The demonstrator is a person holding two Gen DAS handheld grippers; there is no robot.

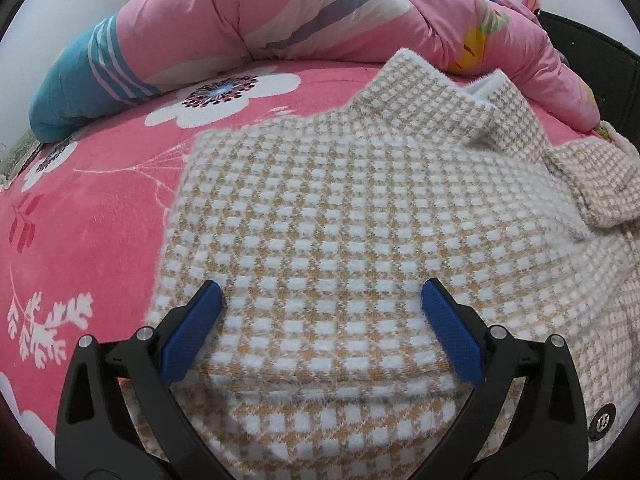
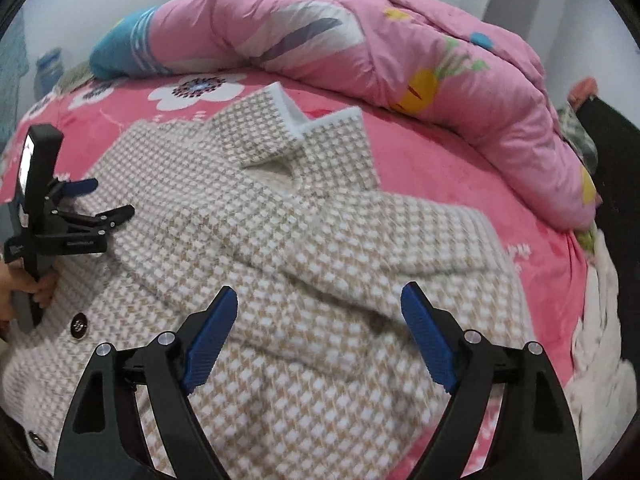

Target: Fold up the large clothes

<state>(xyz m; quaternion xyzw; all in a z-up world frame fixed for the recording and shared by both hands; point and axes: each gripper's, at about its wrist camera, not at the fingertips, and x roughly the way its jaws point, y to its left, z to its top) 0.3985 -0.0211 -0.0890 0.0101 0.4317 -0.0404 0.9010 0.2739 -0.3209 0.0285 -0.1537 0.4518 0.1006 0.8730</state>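
Blanket [image 1: 80, 208] in pink with white flowers fills the frame's left, bare beside the checked coat [image 1: 340, 208]. The left gripper [image 1: 322, 300] hangs over the coat's folded panel, jaws spread wide, empty. A rumpled quilt [image 1: 280, 12] banks up along the top. The right gripper [image 2: 318, 304] is likewise agape over the coat. No writing is legible.
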